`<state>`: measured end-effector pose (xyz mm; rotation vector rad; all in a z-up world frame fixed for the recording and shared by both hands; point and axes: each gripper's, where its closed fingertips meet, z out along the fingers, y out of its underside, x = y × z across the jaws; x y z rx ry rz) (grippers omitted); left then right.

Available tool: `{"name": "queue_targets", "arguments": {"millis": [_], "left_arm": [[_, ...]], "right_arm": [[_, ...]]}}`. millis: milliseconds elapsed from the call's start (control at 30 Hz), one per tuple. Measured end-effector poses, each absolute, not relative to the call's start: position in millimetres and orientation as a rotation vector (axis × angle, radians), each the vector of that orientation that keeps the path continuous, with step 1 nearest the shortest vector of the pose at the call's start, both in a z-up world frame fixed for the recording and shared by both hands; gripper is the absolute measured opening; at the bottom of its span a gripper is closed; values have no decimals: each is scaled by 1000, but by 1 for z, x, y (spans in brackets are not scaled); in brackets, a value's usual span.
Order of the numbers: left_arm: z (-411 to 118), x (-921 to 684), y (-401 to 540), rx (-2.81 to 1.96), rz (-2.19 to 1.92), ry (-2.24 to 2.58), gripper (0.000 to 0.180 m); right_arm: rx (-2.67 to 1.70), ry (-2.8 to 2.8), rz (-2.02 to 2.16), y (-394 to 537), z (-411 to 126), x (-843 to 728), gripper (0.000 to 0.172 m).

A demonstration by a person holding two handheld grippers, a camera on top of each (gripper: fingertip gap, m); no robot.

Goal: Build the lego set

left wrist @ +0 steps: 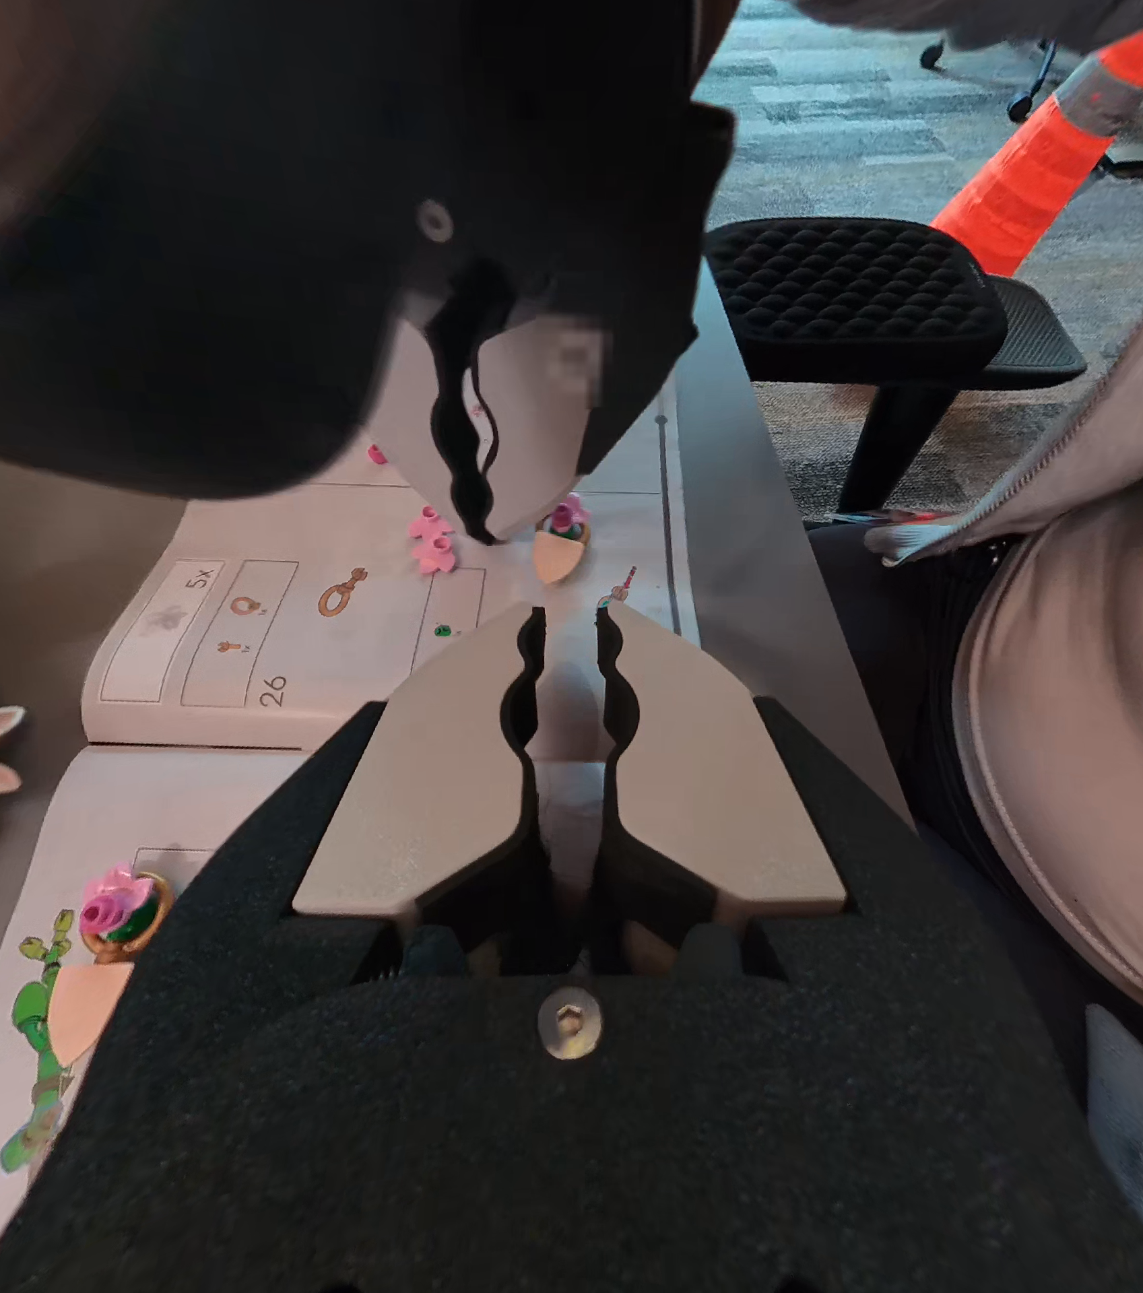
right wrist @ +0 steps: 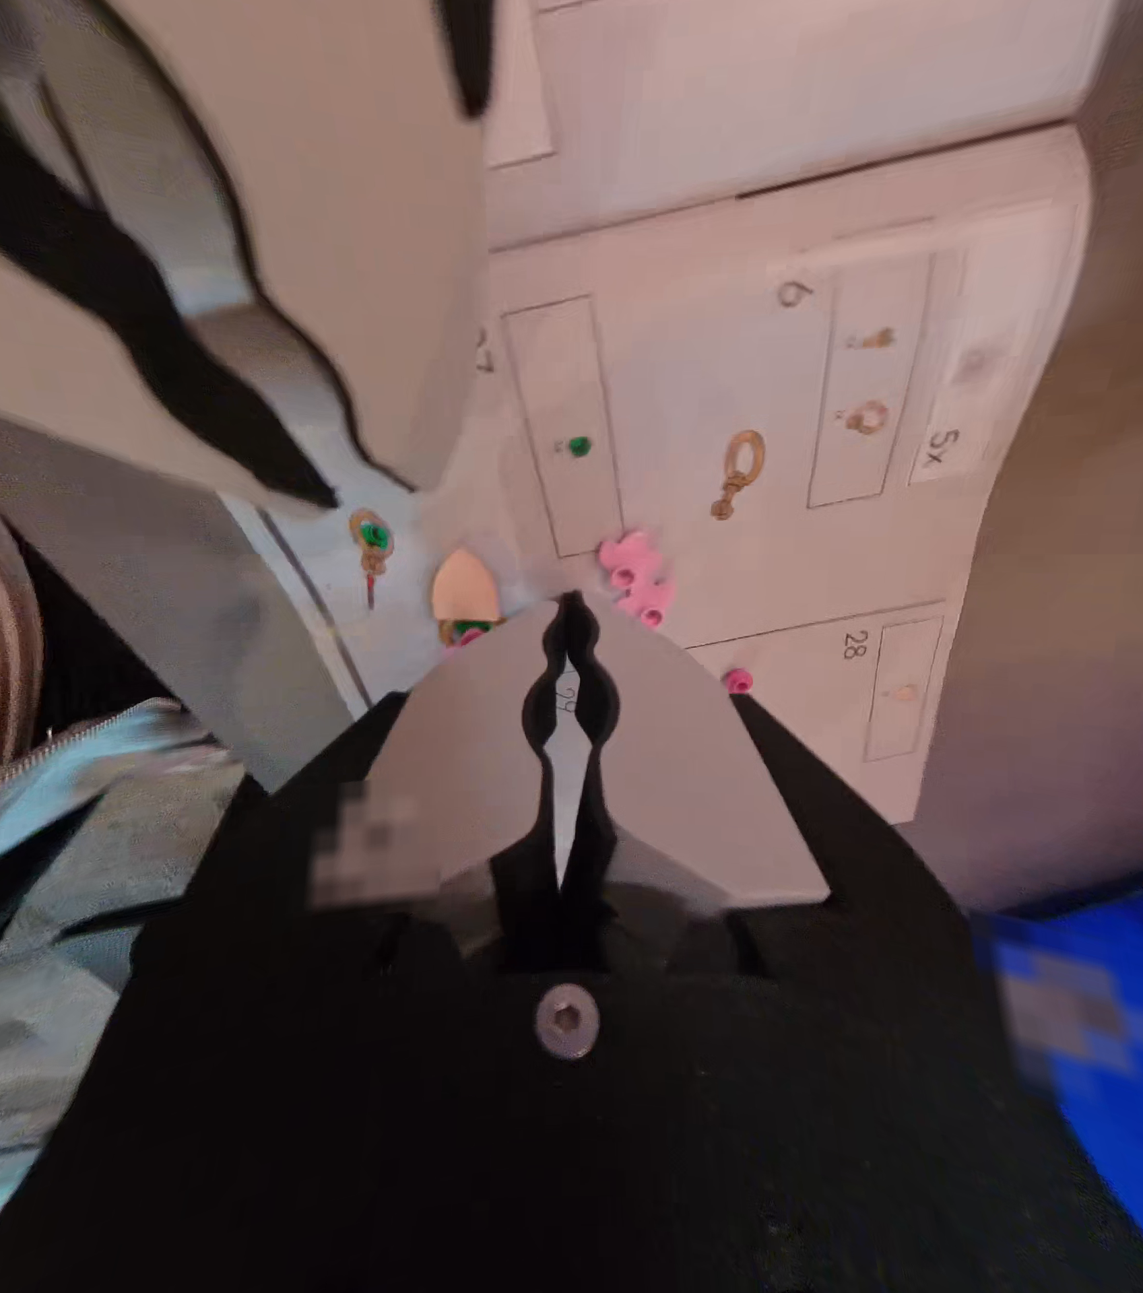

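Left wrist view: left gripper [left wrist: 572, 616] parted, bare, above booklet [left wrist: 316, 560]; upper centre, right gripper [left wrist: 484, 535] closed between pink flowers [left wrist: 434, 540] and petal piece [left wrist: 558, 549].

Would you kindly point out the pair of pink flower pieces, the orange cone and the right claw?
pink flower pieces [left wrist: 434, 542], left wrist view, on the petals.
orange cone [left wrist: 1016, 189], left wrist view, on its orange side.
right claw [right wrist: 572, 598], right wrist view, at its closed tips.

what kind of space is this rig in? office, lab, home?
Most likely an office or lab workspace. Patterned grey carpet tiles cover the floor, a black chair armrest sits beside the dark table, and an orange traffic cone stands behind. A toy-brick instruction booklet lies open on the table.
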<state>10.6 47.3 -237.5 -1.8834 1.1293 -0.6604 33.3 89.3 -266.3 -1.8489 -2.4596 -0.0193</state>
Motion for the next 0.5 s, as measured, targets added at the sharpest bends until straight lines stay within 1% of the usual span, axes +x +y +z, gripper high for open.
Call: {"name": "queue_targets", "arguments": {"millis": [167,233,333,367,500], "left_arm": [[-235,9,48,-1880,-689,1101,14],[-235,9,48,-1884,-700,1097,14],[-236,10,48,-1885,-690,1106,14],[-236,10,48,-1885,-684,1112,14],[-239,11,47,-1892,-662,1132,14]], "right_arm": [[-1870,-2436,81,90,-264,29,0],[-1835,-2361,142,95,-246,24,3],[-1747,-2381,395,80,-226,22,3],[-1710,-2422,457,72,-226,25,2],[-1679,-2532,412,70,-241,38,2]]}}
